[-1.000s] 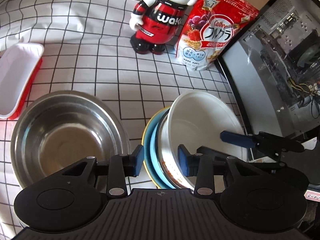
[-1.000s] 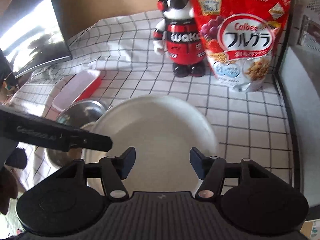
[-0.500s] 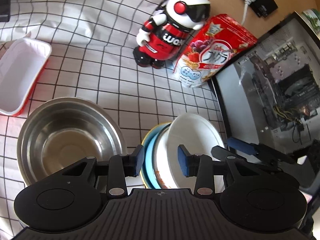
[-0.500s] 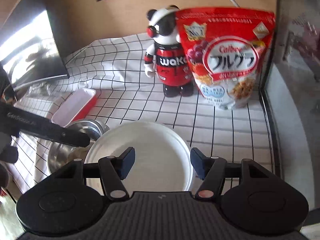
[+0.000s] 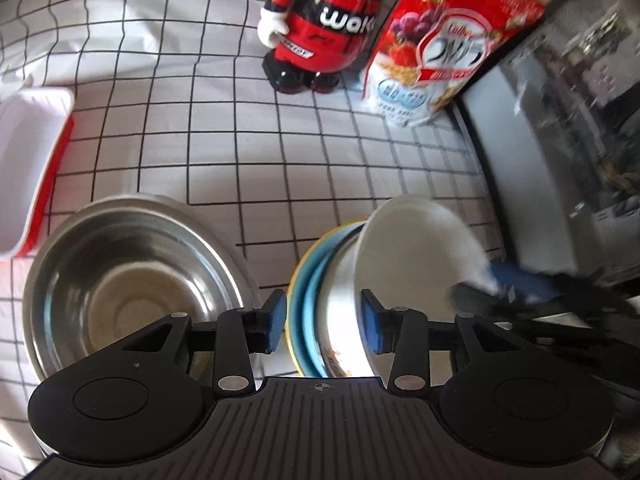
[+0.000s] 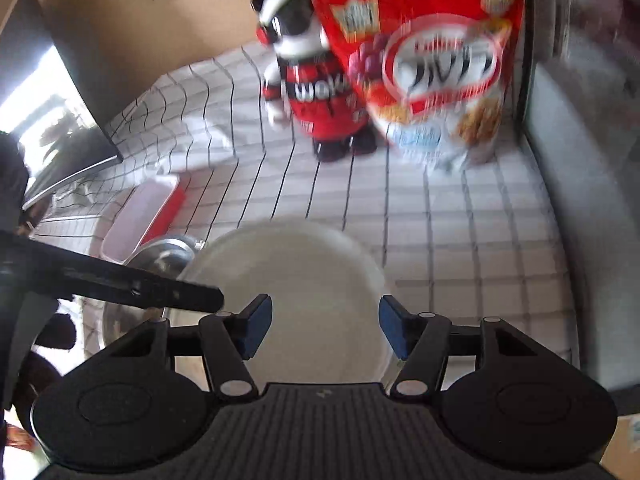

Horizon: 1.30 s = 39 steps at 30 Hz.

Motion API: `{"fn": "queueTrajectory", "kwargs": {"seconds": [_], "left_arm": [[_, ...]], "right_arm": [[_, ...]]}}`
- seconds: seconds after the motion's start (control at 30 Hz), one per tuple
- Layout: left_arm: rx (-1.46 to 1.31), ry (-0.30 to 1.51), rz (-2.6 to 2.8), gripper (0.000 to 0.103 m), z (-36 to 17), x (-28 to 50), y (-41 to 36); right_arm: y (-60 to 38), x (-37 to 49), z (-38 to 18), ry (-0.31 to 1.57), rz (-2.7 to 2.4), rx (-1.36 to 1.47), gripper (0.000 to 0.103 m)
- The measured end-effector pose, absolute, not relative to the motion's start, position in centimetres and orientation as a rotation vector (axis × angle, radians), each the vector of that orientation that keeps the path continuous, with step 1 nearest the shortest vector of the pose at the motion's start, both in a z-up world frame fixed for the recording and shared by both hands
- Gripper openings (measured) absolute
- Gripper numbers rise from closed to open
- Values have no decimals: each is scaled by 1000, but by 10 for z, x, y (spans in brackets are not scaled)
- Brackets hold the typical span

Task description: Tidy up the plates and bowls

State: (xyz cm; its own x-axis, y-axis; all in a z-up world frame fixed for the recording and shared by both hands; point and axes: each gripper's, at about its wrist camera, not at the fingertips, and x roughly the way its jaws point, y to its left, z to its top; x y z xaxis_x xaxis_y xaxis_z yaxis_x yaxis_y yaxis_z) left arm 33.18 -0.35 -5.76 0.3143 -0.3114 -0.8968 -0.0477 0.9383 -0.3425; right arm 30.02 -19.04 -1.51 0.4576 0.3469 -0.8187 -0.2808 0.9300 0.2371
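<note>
Grid-checked white tablecloth point(image 5: 224, 152), tan wall point(image 6: 120, 40) behind, perhaps a glass-sided computer case point(image 5: 560, 128) alongside.

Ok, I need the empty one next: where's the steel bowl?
In the left wrist view the steel bowl sits lower left on the checked cloth, between the red-sided tray and the stacked dishes.

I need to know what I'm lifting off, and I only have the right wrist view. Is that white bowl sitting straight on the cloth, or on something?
Observer: On something. The left wrist view shows the white bowl tilted on a blue plate, with a yellow plate rim beneath.
Operator: Is the left gripper holding that stack?
Observer: No. The left gripper has just been opening. Its jaws straddle the plates' edge and the bowl's wall, and the pads are not visibly pressing.
Operator: Anything in the steel bowl?
Observer: The steel bowl looks empty and stands beside the stack.
</note>
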Motion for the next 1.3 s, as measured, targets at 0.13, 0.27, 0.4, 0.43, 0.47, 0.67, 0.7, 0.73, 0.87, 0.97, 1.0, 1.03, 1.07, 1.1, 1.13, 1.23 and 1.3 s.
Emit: {"fn": "queueTrajectory", "kwargs": {"seconds": [0.13, 0.27, 0.4, 0.43, 0.47, 0.67, 0.7, 0.73, 0.87, 0.97, 1.0, 1.03, 1.07, 1.1, 1.13, 1.23, 1.3], "left_arm": [[-283, 1288, -160, 42, -72, 340, -9], [-296, 1318, -182, 42, -82, 345, -11], [-266, 1334, -205, 45, -83, 348, -19], [-256, 1339, -207, 45, -84, 349, -20], [-250, 1345, -207, 45, -85, 350, -22], [-280, 1365, -199, 45, -87, 354, -20], [-285, 1369, -199, 45, -87, 355, -20], [-283, 1372, -201, 45, -88, 355, -20], [-246, 1380, -207, 47, -86, 355, -28], [-248, 1388, -230, 47, -86, 354, -33], [-258, 1390, -240, 47, -87, 354, -34], [-263, 1390, -247, 47, -87, 354, -35], [-264, 1388, -252, 47, -87, 354, -36], [-264, 1384, -252, 47, -87, 354, -37], [-268, 1378, -250, 47, -87, 354, -37], [-294, 1362, -227, 43, -87, 352, -35], [-286, 1349, -219, 41, -86, 349, -36]], "right_arm": [[-192, 297, -9, 1001, 369, 8, 62], [-208, 306, -40, 1164, 337, 148, 62], [-220, 307, -67, 1295, 332, 318, 62], [-220, 305, -73, 1315, 332, 343, 62], [-220, 302, -77, 1331, 334, 361, 62], [-225, 300, -104, 1422, 371, 534, 62], [-224, 301, -104, 1425, 366, 540, 61], [-224, 302, -104, 1428, 364, 533, 60], [-225, 300, -100, 1413, 362, 501, 56], [-231, 299, -96, 1396, 344, 474, 56], [-233, 299, -95, 1393, 339, 462, 56], [-235, 299, -95, 1392, 336, 457, 56], [-237, 299, -95, 1393, 336, 456, 56], [-238, 299, -95, 1393, 338, 457, 56], [-238, 298, -95, 1394, 341, 455, 56], [-235, 296, -93, 1386, 336, 433, 56], [-232, 295, -92, 1378, 329, 415, 56]]}}
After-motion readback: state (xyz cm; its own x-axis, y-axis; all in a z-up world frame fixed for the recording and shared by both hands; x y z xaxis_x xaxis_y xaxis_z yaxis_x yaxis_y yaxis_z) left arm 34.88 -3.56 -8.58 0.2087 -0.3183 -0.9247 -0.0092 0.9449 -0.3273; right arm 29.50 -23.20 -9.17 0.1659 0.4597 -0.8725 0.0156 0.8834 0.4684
